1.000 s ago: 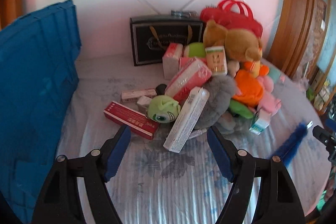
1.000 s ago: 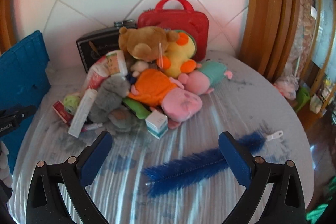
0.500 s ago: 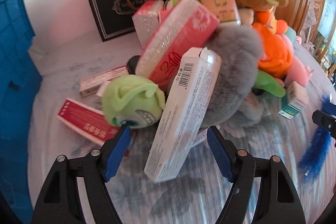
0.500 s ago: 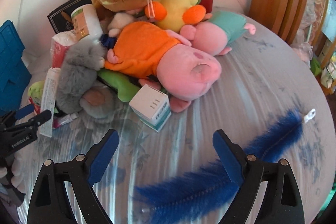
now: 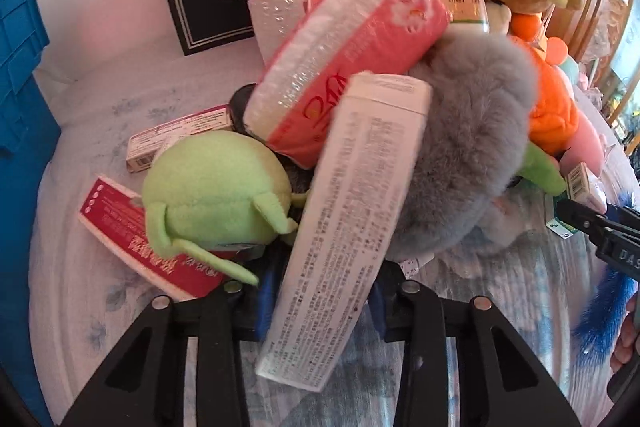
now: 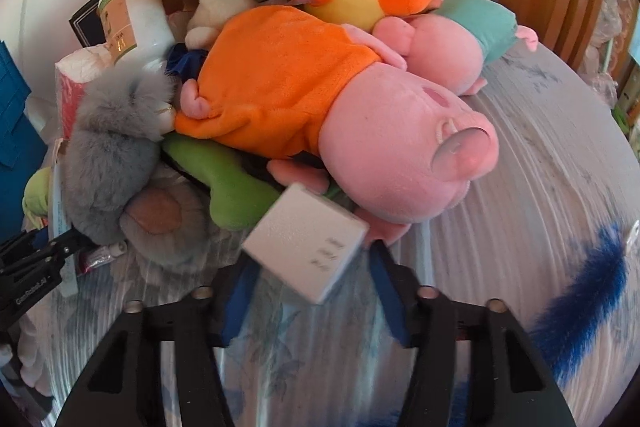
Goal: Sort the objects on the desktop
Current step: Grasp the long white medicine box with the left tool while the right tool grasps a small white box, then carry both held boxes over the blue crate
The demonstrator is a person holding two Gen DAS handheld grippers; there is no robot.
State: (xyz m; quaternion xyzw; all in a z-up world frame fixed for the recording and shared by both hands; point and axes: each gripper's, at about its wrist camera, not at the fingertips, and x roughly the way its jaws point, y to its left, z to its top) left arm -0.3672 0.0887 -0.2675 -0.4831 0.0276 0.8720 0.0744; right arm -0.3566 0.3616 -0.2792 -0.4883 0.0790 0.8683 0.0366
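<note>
Our left claw [image 5: 320, 291] has its blue pads on either side of the long white box [image 5: 348, 227], clamped against it. The box leans at 12 o'clock from the claw, against the grey plush [image 5: 468, 147], with the green plush [image 5: 216, 187] at its 9 o'clock. Our right claw [image 6: 312, 287] is closed on the small white box [image 6: 308, 247], which sits just below the pink pig plush [image 6: 392, 155] on the worktop [image 6: 520, 167]. A blue brush [image 6: 576, 311] lies at 3 o'clock.

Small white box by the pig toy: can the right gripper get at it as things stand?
Probably yes. The small white box already sits between the right gripper fingers, nothing in front of it; only the pig toy crowds it from behind.
</note>
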